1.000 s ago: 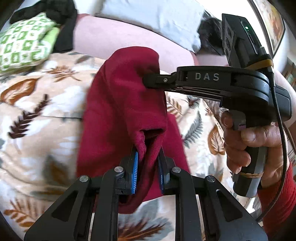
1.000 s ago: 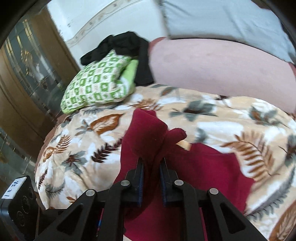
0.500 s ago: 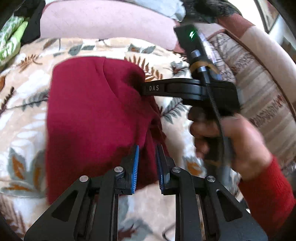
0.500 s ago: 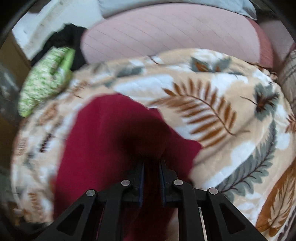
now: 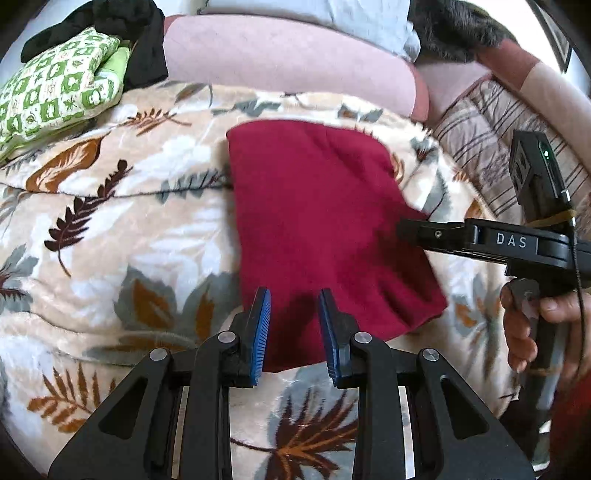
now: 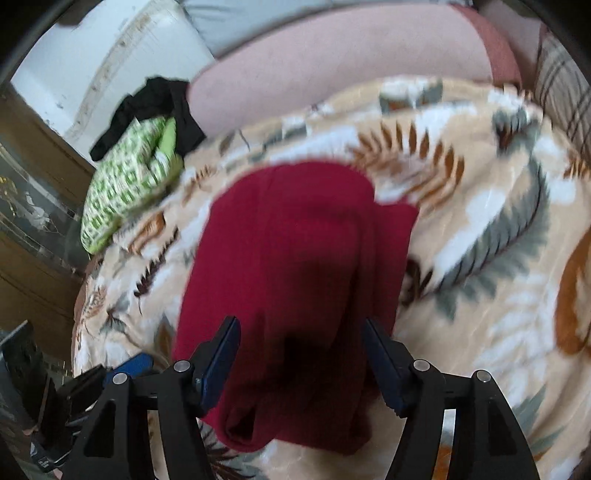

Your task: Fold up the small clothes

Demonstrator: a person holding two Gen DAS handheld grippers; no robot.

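A dark red garment point(image 5: 317, 221) lies folded and mostly flat on the leaf-patterned blanket point(image 5: 129, 229). My left gripper point(image 5: 293, 314) hovers over its near edge. Its jaws are opening, the blue pads point(image 5: 260, 325) stand apart, and the cloth lies below them without being pinched. From the right, my right gripper point(image 5: 406, 229) reaches to the garment's right edge, with a hand point(image 5: 524, 325) on its handle. In the right wrist view my right gripper point(image 6: 301, 347) is opening wide over the red garment point(image 6: 295, 251), and its pads do not press on the cloth.
A green-and-white patterned cushion point(image 5: 55, 92) and black clothing point(image 5: 122, 33) lie at the blanket's far left. A pink bolster point(image 5: 295, 62) runs along the back. Striped fabric point(image 5: 491, 140) borders the right side. A wooden cabinet point(image 6: 33, 192) stands left of the bed.
Both grippers held the red garment up a second ago. They came down, laid it on the blanket and have let go, the right jaws spreading widest.
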